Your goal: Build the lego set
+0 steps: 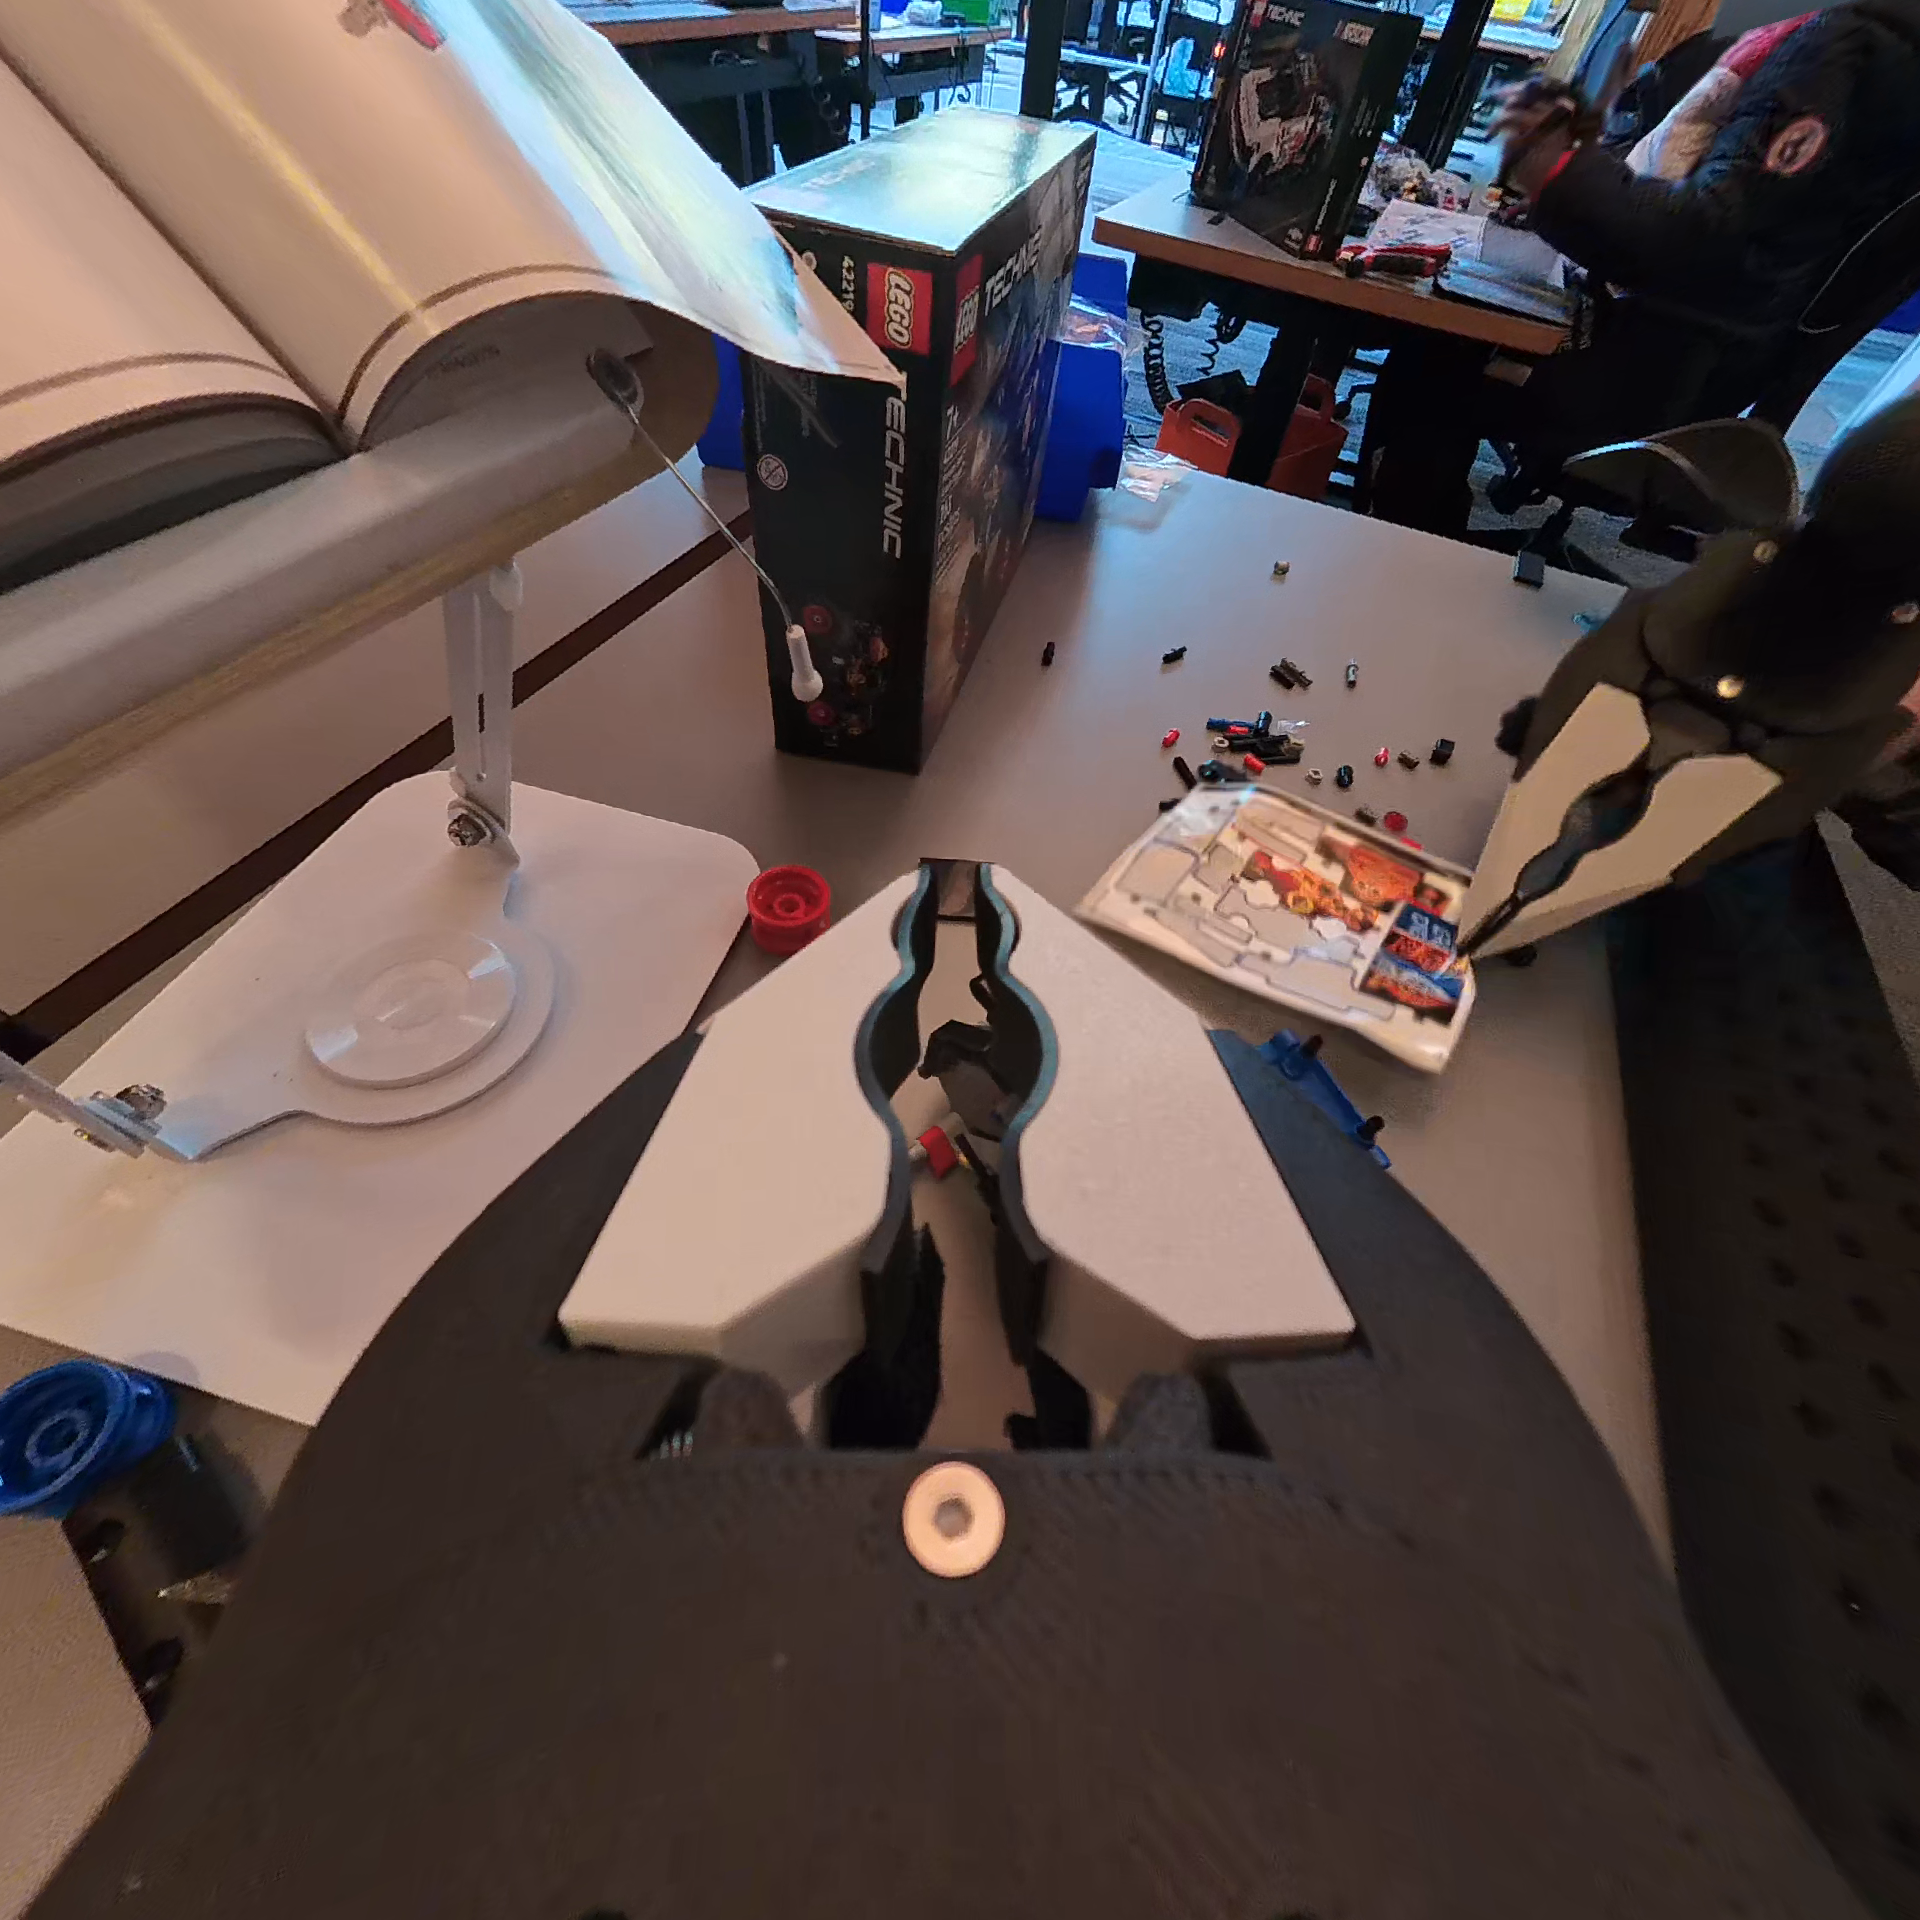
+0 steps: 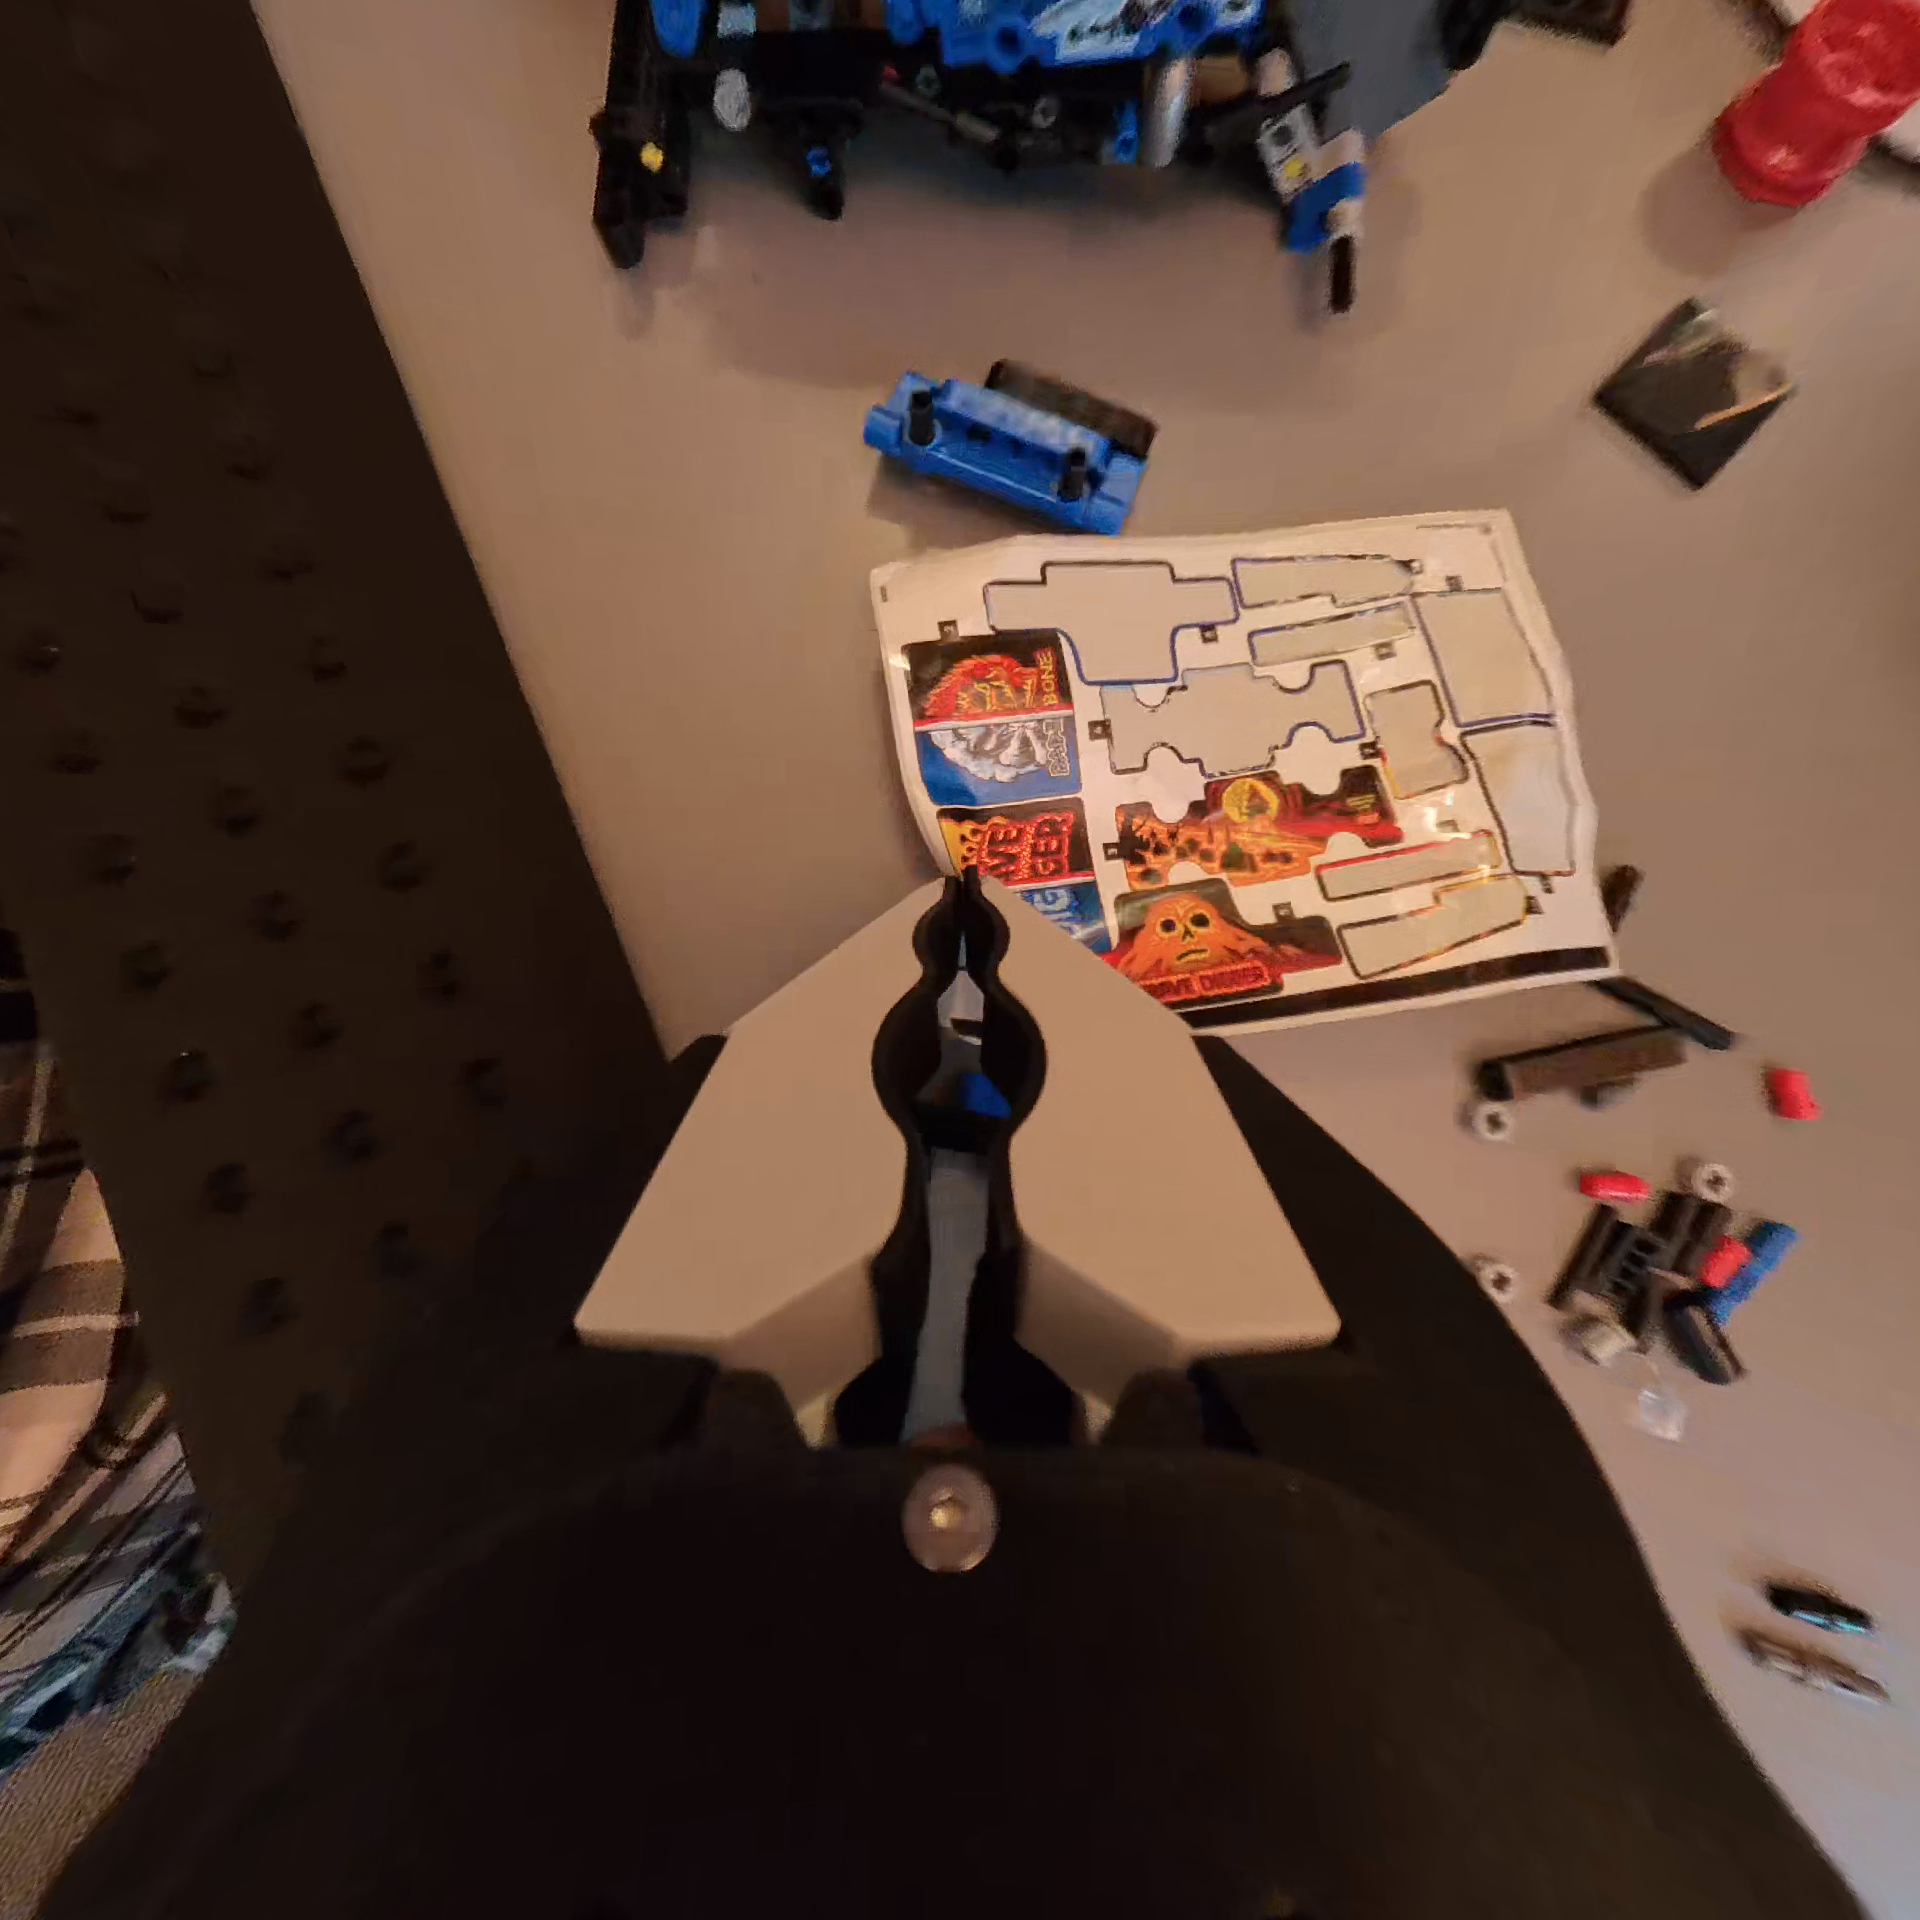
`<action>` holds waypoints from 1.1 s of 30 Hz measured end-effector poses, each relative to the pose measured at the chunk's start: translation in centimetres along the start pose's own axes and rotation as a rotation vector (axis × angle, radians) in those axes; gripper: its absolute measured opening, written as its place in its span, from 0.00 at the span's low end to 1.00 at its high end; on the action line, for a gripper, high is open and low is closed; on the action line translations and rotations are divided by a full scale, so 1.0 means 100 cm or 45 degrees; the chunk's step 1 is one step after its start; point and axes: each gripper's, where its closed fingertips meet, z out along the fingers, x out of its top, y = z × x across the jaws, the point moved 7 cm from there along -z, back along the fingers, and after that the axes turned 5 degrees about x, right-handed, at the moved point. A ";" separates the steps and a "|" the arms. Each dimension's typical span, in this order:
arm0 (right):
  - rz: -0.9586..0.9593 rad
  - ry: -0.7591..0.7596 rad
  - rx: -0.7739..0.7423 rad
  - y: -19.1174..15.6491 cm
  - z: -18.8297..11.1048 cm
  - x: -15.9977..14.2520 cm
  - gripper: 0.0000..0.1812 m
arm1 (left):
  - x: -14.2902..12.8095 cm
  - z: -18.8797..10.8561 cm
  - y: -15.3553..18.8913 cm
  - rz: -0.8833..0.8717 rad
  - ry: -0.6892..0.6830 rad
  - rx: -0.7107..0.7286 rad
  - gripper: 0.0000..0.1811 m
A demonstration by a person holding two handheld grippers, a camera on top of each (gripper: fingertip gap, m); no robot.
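Note:
My left gripper (image 1: 956, 883) is shut on a small thin dark piece (image 1: 956, 891) at its fingertips and hovers over part of the model, which shows through the gap between its fingers. My right gripper (image 2: 961, 888) is shut, with its tips pinched on the near left edge of the sticker sheet (image 2: 1299, 727), by the coloured stickers. The left wrist view shows the same contact between the right gripper (image 1: 1465, 943) and the sheet (image 1: 1247, 894). The blue and black model (image 2: 987, 62) lies beyond the sheet. A small blue sub-assembly (image 2: 997, 447) lies next to the sheet.
A red wheel (image 1: 787, 906) lies by the white book stand (image 1: 416, 997), which carries the open instruction book (image 1: 260, 208). The set's box (image 1: 894, 468) stands behind. Loose small parts (image 2: 1662, 1268) are scattered beside the sheet, and a flat black square (image 2: 1694, 390) lies near it. A dark mat (image 2: 260, 727) borders the table. A person (image 1: 1714, 187) sits far back. About 25 cm separates my left fingertips from my right.

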 end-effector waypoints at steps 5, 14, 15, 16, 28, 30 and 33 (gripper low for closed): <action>0.025 0.138 -0.071 0.023 -0.041 0.012 0.00 | 0.000 0.000 -0.001 0.000 0.001 0.003 0.03; 0.069 0.274 -0.282 0.070 -0.103 0.017 0.00 | -0.001 0.000 -0.002 0.000 0.003 0.014 0.04; 0.089 0.259 -0.306 0.078 -0.104 0.014 0.00 | -0.001 0.001 -0.001 0.001 -0.001 0.013 0.04; 0.109 0.234 -0.330 0.086 -0.103 0.010 0.00 | -0.002 0.002 -0.001 0.003 -0.006 0.013 0.04; 0.077 -0.011 -0.184 0.053 -0.060 -0.015 0.20 | -0.005 0.005 0.000 0.023 -0.039 0.012 0.05; 0.063 -0.056 -0.030 0.025 -0.043 -0.022 0.23 | -0.004 0.006 0.002 0.029 -0.040 0.005 0.05; 0.046 -0.175 0.030 0.005 -0.023 -0.034 0.25 | -0.005 0.007 0.004 0.040 -0.050 0.004 0.05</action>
